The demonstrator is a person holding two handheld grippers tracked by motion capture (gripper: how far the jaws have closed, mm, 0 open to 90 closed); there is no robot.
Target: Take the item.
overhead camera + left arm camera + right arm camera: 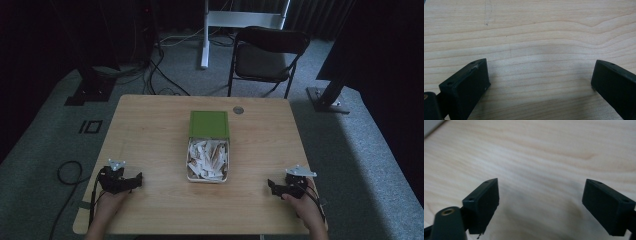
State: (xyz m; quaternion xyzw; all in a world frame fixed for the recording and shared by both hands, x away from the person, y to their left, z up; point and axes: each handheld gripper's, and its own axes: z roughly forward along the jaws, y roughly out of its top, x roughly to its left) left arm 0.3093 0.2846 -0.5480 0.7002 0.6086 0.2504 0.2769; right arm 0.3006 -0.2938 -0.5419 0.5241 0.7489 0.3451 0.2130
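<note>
Tin, open and full of white paper slips, sits mid-tabletop in the high view, its green lid touching its far end; left gripper and right gripper rest well apart from it. Left gripper view: jaws wide over bare wood. Right gripper view: jaws wide too.

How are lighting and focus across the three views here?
High view: dim overall, the room beyond the table nearly black, yet the tin and both grippers, left and right, stay readable. Left gripper view: bright and sharp, wood grain crisp, soft shadow between the open jaws. Right gripper view: bright but soft, grain smeared, jaws clearer than the wood.
</note>
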